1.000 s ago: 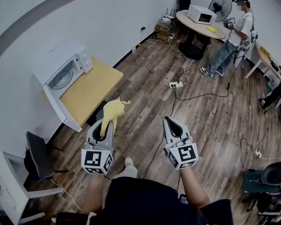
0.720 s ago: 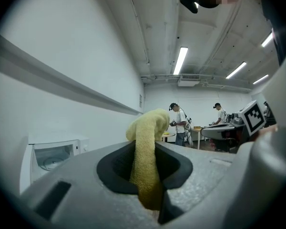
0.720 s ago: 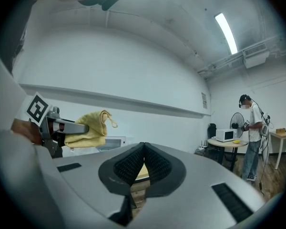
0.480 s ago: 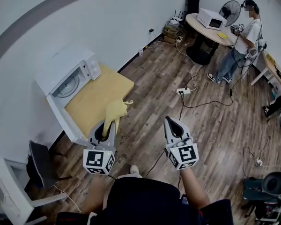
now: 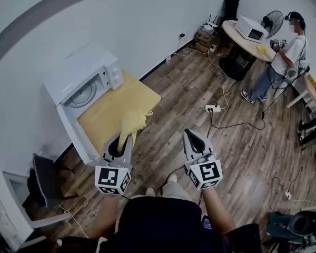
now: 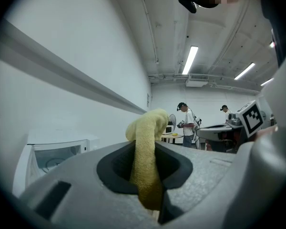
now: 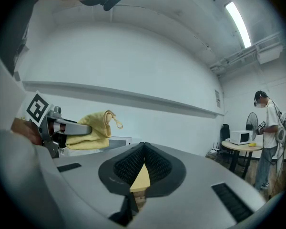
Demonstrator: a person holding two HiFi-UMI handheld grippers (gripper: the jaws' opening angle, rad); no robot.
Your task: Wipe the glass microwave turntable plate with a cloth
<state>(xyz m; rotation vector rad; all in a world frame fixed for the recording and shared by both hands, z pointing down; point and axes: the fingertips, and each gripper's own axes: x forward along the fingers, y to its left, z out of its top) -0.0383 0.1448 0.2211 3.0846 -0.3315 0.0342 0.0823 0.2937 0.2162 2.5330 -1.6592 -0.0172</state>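
Change: since a second ago the left claw (image 5: 125, 138) and right claw (image 5: 193, 134) have drawn nearer to the microwave (image 5: 81, 67) and its wooden tabletop (image 5: 113, 109).
Plate: the glass turntable plate (image 5: 84, 95) lies inside the microwave, whose door (image 5: 73, 133) stands open.
Cloth: the yellow cloth (image 5: 130, 124) is well apart from the plate, its free end poking past the tips.
Left claw: clamped on the cloth.
Right claw: pressed together, nothing between.
Beyond: a person (image 5: 284, 57) stands across the room.
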